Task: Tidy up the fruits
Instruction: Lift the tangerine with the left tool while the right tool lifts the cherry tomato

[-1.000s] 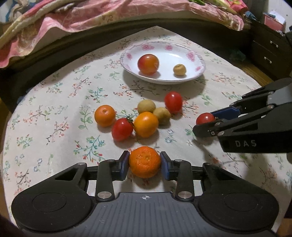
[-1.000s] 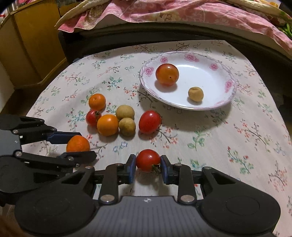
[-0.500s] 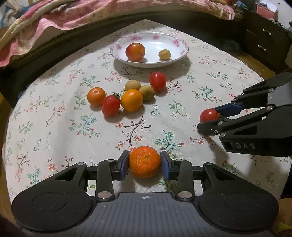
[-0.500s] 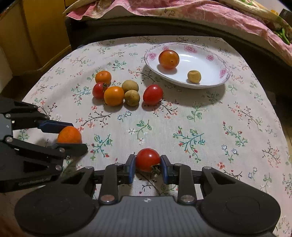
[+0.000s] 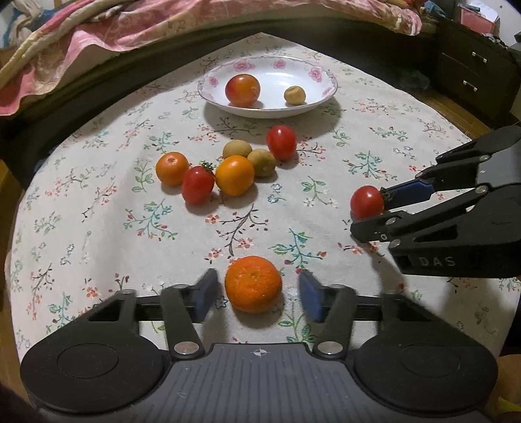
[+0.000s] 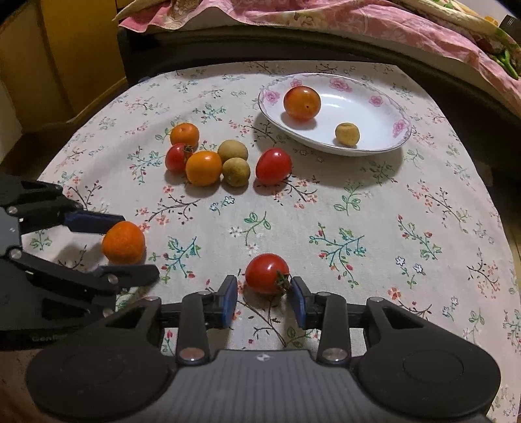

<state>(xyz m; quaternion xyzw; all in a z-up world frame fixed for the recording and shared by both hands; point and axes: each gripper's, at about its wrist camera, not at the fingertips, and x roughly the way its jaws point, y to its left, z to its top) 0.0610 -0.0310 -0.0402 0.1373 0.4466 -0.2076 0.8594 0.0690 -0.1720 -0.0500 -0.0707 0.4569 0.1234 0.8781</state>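
Note:
A mandarin orange (image 5: 253,283) rests on the floral tablecloth between the fingers of my left gripper (image 5: 257,293), which is open with gaps on both sides. The right wrist view shows the same mandarin (image 6: 123,242) inside the left gripper (image 6: 136,244). A red tomato (image 6: 267,274) with a green stem lies on the cloth between the fingers of my open right gripper (image 6: 262,289). From the left wrist, that tomato (image 5: 367,201) sits at the right gripper (image 5: 371,211). Farther off, a flowered white plate (image 5: 325,94) holds an orange-red tomato (image 5: 242,90) and a small tan fruit (image 5: 294,95).
Several loose fruits cluster mid-table: oranges (image 5: 234,175), red tomatoes (image 5: 281,142) and tan fruits (image 5: 237,149). A bed with a pink quilt (image 5: 97,29) borders the far side. A dark drawer unit (image 5: 475,68) stands at the right, a yellow cabinet (image 6: 65,48) at the left.
Both grippers drew back toward the near side of the table, then opened. The mandarin and the tomato now lie on the cloth, no longer clamped.

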